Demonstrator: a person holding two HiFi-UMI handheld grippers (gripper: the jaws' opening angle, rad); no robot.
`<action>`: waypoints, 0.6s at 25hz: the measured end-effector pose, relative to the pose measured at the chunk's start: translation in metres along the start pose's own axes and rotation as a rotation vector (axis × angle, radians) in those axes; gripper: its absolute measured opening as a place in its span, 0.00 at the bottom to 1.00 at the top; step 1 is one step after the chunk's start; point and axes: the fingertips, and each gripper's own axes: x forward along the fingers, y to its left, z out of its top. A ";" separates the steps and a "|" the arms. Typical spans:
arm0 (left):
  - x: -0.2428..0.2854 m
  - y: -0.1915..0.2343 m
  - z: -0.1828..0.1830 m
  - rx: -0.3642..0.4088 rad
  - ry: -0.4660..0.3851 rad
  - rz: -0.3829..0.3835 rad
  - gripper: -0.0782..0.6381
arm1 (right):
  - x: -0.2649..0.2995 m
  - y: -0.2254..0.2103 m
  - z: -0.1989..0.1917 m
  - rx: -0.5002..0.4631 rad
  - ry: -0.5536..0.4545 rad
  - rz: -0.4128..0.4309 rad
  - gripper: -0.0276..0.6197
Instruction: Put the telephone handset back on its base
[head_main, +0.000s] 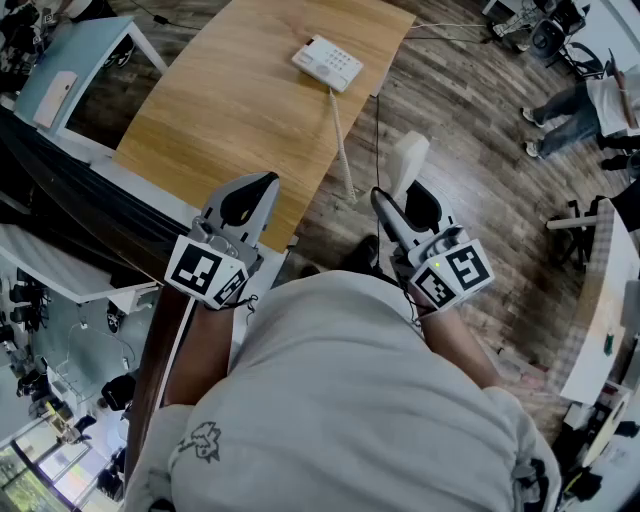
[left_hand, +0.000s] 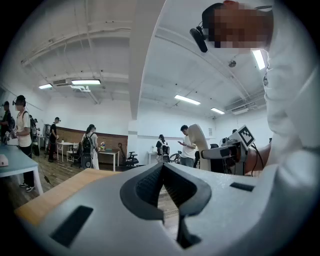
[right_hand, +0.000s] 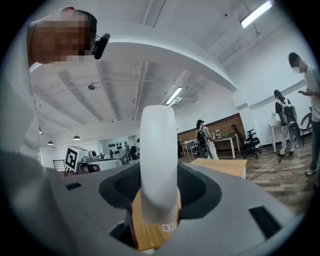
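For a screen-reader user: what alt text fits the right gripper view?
The right hand-held gripper grips a white telephone handset between its jaws, with a wooden table beyond. People stand in the room behind.

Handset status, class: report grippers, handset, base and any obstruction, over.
Right gripper shut on handset, held off the table. Left gripper shut, empty. Base at table's far end, cord trailing; nothing in the way.

We see the white handset held off the table, upright between the jaws of the right gripper, just past the table's right edge. The white base lies flat, keypad up, near the far right corner of the wooden table. A pale cord runs from it along the right edge.
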 end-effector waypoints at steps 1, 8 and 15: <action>0.004 -0.001 0.000 -0.001 0.000 0.001 0.12 | -0.001 -0.004 0.000 0.000 0.001 0.002 0.39; 0.037 -0.001 -0.007 -0.011 0.012 0.008 0.12 | 0.001 -0.034 0.002 -0.004 0.018 0.019 0.39; 0.086 0.002 -0.011 -0.029 0.026 0.026 0.12 | 0.006 -0.076 0.010 -0.007 0.039 0.057 0.39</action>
